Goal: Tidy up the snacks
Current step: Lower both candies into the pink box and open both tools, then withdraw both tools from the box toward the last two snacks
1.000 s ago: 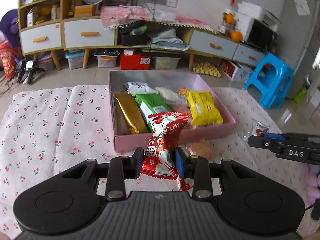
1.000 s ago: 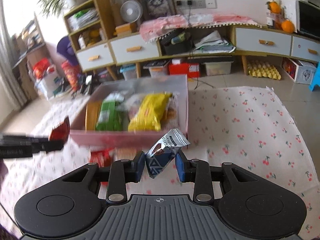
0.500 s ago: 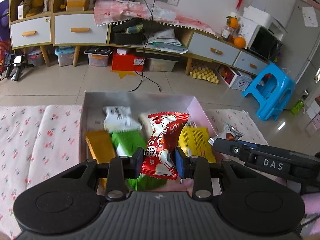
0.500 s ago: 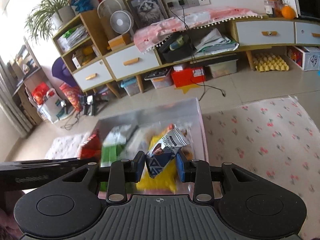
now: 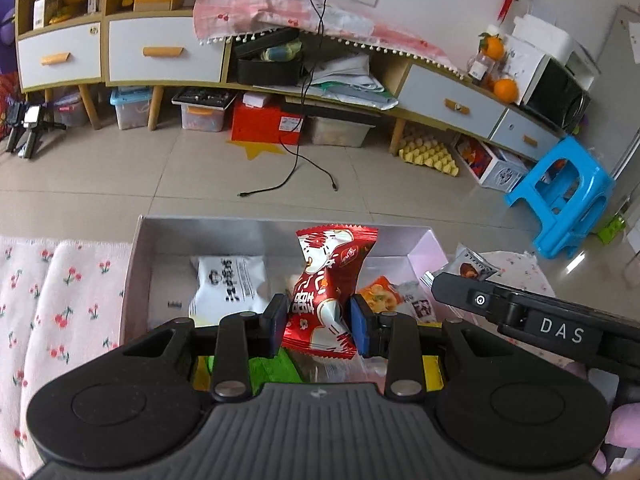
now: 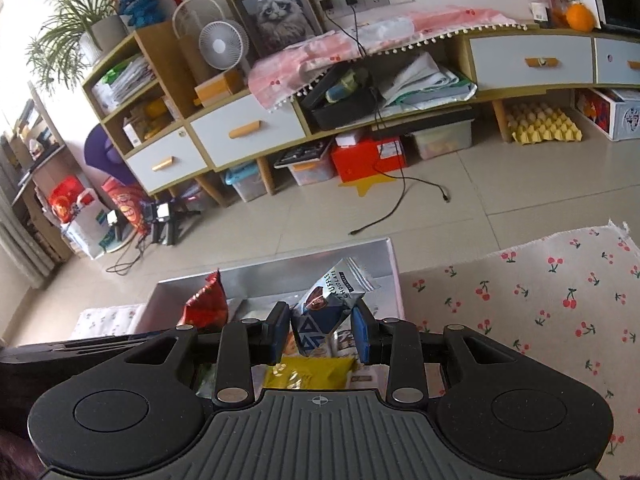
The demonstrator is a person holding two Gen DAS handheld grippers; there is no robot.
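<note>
Carrying clenched red packet [image 5: 326, 300] and chocolate packet [image 6: 328, 308] above pink box [image 5: 434, 248]; next, lower, unclench fingers inside.

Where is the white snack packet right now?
In the left wrist view, the white packet lies in the pink box, toward its left side, left of the red packet held by the left gripper.

Left tool [image 5: 319, 322]: matte black body, ribbed grey centre plate with a small crosshair mark
Fingers [image 5: 359, 328]: blue pads on black carriers
Linkage: black bars, silver round screws at the pivots
Side discs: two round black recessed caps
Right tool [image 6: 319, 330]: same build; white "DAS" lettering on its side
Sleeve [image 5: 624, 424]: pink
</note>
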